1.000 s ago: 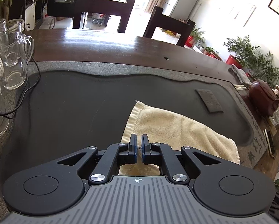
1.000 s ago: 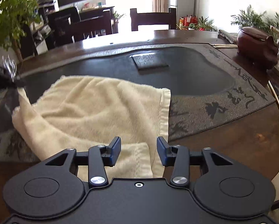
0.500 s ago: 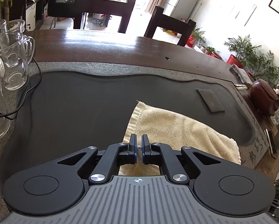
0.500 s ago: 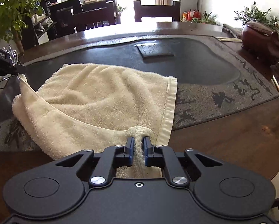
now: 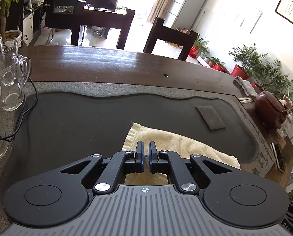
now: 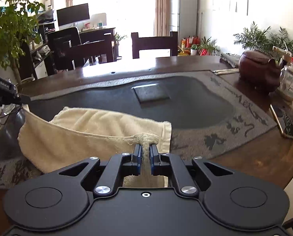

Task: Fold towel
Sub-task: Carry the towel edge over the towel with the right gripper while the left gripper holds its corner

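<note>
A cream towel (image 6: 91, 129) lies on the dark stone tea tray (image 6: 185, 106), its near edge lifted off the surface. My right gripper (image 6: 146, 150) is shut on the towel's near right corner, which bunches between the pads. My left gripper (image 5: 146, 153) is shut on the near left corner; a sliver of cloth shows between its pads. In the left wrist view the towel (image 5: 166, 141) spreads ahead and to the right. The left gripper also shows at the left edge of the right wrist view (image 6: 22, 99), holding the stretched edge.
Glass pitchers (image 5: 9, 82) and a black cable (image 5: 26, 110) stand at the left of the tray. A brown clay pot (image 6: 258, 68), a glass jar (image 6: 289, 82) and a phone (image 6: 287, 125) sit at the right. A dark slab (image 6: 151, 94) lies mid-tray.
My right gripper closed on the towel's near right corner and then lifted it. The near edge now hangs taut between both grippers. The left gripper stayed shut and rose slightly.
</note>
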Action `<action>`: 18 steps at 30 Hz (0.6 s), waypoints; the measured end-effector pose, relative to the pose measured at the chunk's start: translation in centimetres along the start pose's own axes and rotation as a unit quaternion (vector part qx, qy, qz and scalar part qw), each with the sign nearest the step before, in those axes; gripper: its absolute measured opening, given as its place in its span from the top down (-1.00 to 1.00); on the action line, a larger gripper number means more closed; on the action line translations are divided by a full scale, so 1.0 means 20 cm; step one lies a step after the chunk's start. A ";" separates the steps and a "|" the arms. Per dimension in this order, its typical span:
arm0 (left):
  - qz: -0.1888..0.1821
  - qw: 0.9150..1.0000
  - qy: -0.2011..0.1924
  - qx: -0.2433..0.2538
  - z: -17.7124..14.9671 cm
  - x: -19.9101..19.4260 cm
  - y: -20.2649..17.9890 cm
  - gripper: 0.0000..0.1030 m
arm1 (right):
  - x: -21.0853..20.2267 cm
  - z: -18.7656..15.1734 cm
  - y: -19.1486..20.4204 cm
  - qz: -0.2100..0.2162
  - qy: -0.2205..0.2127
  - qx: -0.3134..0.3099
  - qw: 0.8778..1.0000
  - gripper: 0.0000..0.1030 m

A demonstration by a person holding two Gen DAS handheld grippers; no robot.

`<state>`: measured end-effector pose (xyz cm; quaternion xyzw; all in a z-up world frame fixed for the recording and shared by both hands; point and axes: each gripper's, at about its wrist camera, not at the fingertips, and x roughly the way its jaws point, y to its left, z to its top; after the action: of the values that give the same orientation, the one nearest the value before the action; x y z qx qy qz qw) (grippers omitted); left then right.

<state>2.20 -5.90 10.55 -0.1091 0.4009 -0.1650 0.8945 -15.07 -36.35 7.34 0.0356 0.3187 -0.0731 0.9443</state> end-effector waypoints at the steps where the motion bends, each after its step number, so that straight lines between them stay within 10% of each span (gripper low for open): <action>1: 0.001 1.000 -0.002 -0.001 0.02 0.01 -0.01 0.90 | 0.02 0.02 -0.01 -0.002 -0.003 0.002 1.000 0.82; 18: 0.016 1.000 0.003 -0.016 0.28 0.43 -0.07 0.90 | 0.57 0.18 -0.13 -0.052 0.010 0.022 0.998 0.82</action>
<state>11.48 -10.21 8.76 -0.1165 0.4080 -0.1445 0.8939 -4.40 -40.67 3.16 0.0403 0.3280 -0.1288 0.9350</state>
